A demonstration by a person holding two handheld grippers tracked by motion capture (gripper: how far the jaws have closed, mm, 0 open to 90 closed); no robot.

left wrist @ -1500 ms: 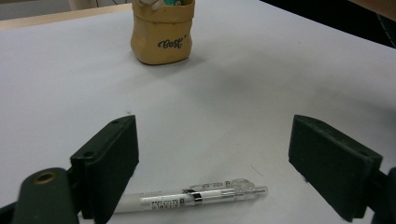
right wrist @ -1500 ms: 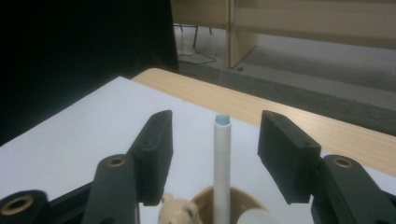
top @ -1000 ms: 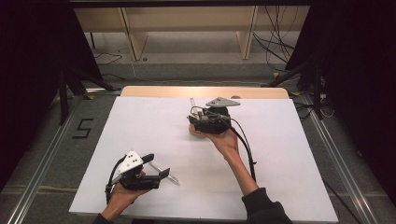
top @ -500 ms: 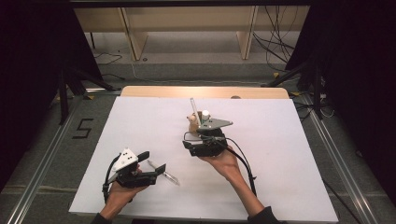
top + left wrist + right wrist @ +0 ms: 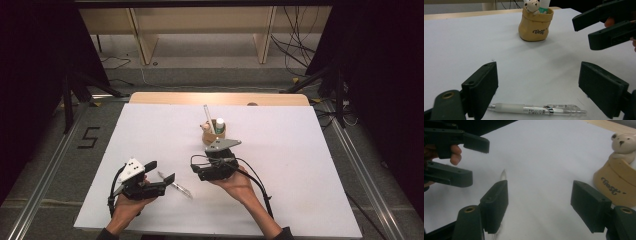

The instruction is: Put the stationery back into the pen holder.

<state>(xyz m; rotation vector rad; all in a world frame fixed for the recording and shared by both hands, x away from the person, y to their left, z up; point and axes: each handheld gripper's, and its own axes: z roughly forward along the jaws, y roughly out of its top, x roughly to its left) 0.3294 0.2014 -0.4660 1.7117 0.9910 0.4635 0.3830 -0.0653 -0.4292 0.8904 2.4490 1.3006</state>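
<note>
Jaws of the right gripper point(image 5: 539, 205) have just been opening and stand wide with nothing between them; the left gripper point(image 5: 537, 92) is wide too, straddling the clear plastic pen with a white grip point(image 5: 536, 109), which lies flat on the white table sheet point(image 5: 300, 165) untouched. Both grippers converge on it, so they could collide or knock it rolling. The left gripper view shows the pen's full length; the right gripper view hides most of it, yet shows the tan bear-topped pen holder point(image 5: 617, 182) close.

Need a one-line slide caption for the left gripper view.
Open left gripper poised over a clear pen lying on the white table, tan bear-topped holder behind.
</note>
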